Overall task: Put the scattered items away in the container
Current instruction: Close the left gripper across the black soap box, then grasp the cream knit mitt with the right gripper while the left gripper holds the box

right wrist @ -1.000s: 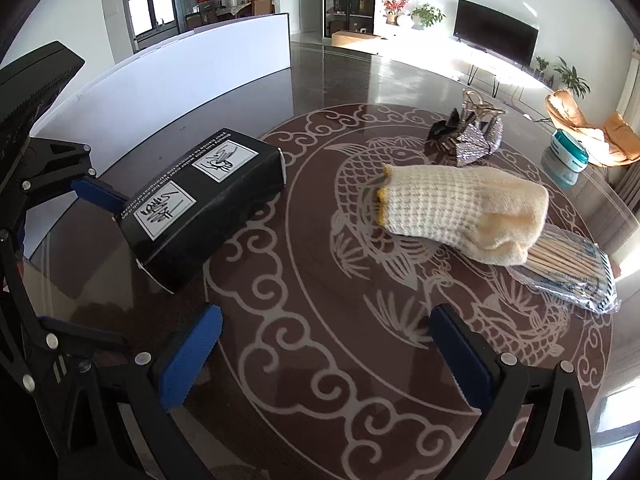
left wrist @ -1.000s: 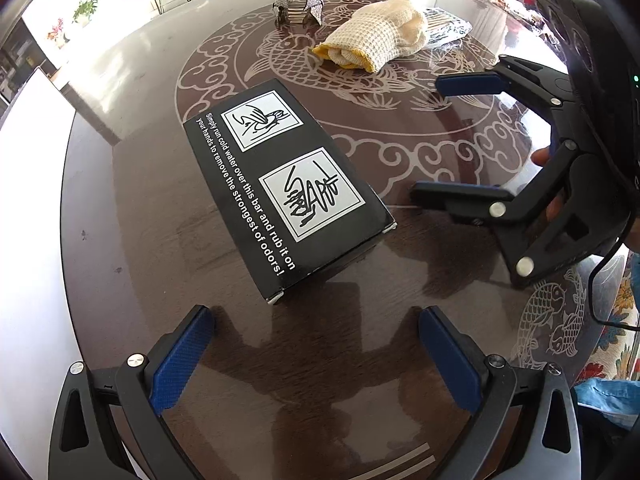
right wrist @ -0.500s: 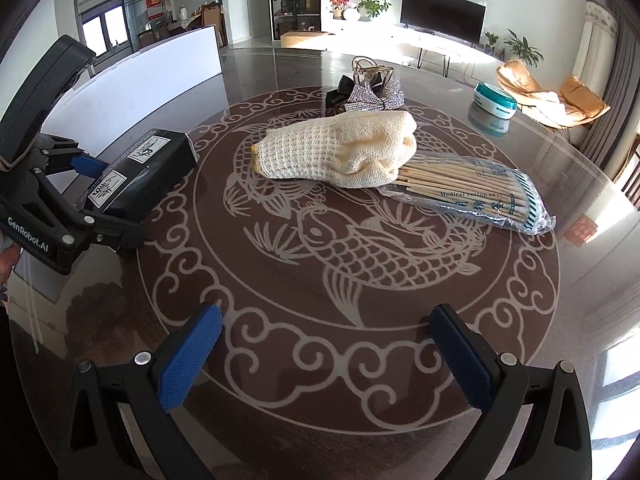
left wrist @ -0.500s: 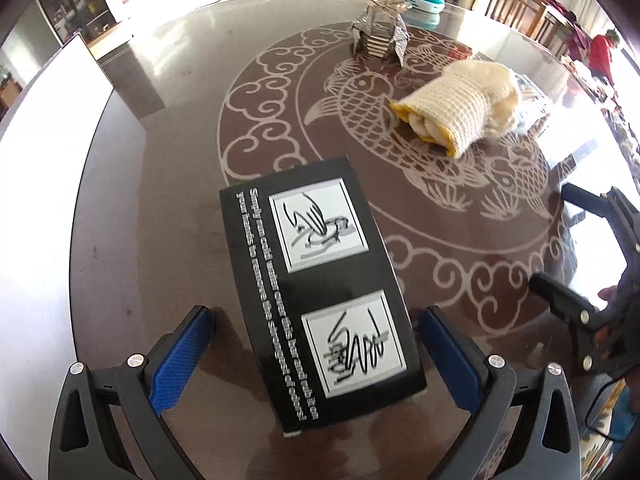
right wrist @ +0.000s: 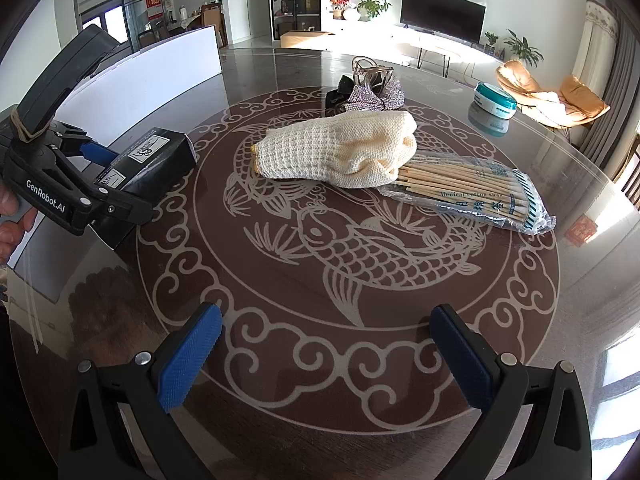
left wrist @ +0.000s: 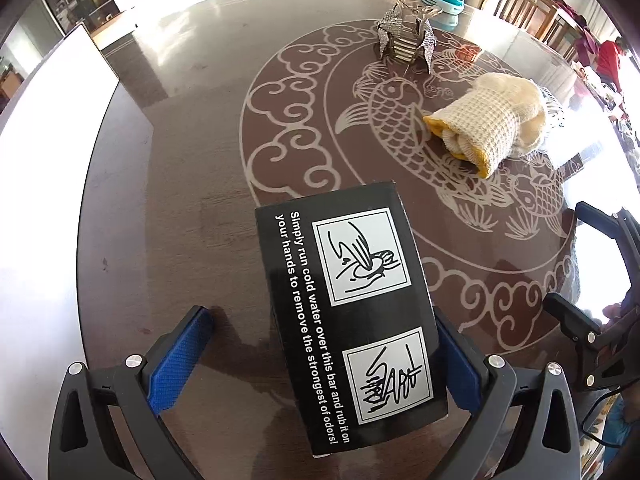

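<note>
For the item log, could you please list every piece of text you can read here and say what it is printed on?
"Simply run cold water over this bar and rub it on your hands to remove the strongest of odors!": top of the black cardboard box.
"GenRobot.AI": black body of the left gripper.
"Medical cotton swab", last letter unclear: clear plastic packet of wooden swabs; its other characters are too small to read.
Red wall sign: blurred.

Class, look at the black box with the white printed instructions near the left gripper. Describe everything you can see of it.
The black rectangular cardboard box lies flat on the dark glass-topped table. Its top carries two white-framed line drawings and white text about removing odours from hands. Its near end sits between the blue-padded fingers of the open left gripper; the right pad looks against its side, while the left pad stands clear. The right wrist view shows a sheen on its side.
</note>
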Demonstrator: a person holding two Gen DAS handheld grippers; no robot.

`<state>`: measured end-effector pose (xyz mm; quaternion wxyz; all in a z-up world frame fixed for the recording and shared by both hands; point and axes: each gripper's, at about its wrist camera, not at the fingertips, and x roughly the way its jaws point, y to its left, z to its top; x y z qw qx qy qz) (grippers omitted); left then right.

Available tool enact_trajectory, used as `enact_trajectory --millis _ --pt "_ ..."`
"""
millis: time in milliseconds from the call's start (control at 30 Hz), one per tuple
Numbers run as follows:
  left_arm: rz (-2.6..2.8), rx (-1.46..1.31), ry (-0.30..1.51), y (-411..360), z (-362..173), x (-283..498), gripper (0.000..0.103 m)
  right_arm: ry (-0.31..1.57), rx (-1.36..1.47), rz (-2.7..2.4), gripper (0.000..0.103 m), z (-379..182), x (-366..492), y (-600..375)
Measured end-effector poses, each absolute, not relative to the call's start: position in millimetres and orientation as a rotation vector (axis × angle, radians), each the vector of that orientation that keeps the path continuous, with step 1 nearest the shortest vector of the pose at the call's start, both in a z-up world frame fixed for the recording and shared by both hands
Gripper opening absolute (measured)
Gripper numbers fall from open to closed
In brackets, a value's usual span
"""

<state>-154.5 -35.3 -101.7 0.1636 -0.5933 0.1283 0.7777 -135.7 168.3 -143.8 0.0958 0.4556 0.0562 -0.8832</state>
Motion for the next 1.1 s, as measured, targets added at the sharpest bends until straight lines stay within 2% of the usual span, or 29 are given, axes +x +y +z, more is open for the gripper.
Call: enact_trajectory --millis 33,100,133,400,700,800,933,1033,1067,1100 --pt "2.219 -1.681 0.371 -36.1 -100.7 -153.1 0.101 0.166 1.35 -2.617 0.103 -143.9 -135.7 168.6" --pt "2.232 -1.638 0.374 -35.9 -94.0 -149.5 0.077 0.166 1.35 -2.617 0.103 -143.8 -135.8 168.4" --pt "2.24 -1.624 0.384 -34.9 -90.3 -148.3 0.059 0.167 1.35 -2.617 0.103 -143.8 -135.8 168.4" --pt "2.255 -1.63 0.412 -49.9 -87.3 -146.7 0.059 0.139 1.356 -2.63 0.103 -143.4 -136.2 169.6" --pt "2.264 -1.673 0.356 -95.6 -92.3 -165.6 0.061 -0.594 1.288 -2.723 0.103 -131.0 -178.8 178.1" --pt "2.264 -1.668 0.372 -94.0 -98.0 -194.2 0.061 -0.749 1.273 -2.739 0.103 -130.0 -213.2 175.1" --pt "2.27 -1.658 0.359 -91.7 -92.2 -186.2 0.061 -0.7 1.314 -2.841 0.103 -127.5 -249.3 158.5" --pt "2.276 -1.648 0.357 -94.8 -96.0 -185.2 0.062 -0.497 1.399 -2.875 0.103 -127.2 -267.4 143.7" --pt "2.277 -1.644 0.357 -96.5 -96.0 -185.1 0.062 -0.39 1.437 -2.885 0.099 -127.8 -271.7 136.9" --pt "2.277 -1.641 0.359 -97.5 -95.8 -184.9 0.063 -0.264 1.468 -2.896 0.089 -129.7 -273.8 131.3"
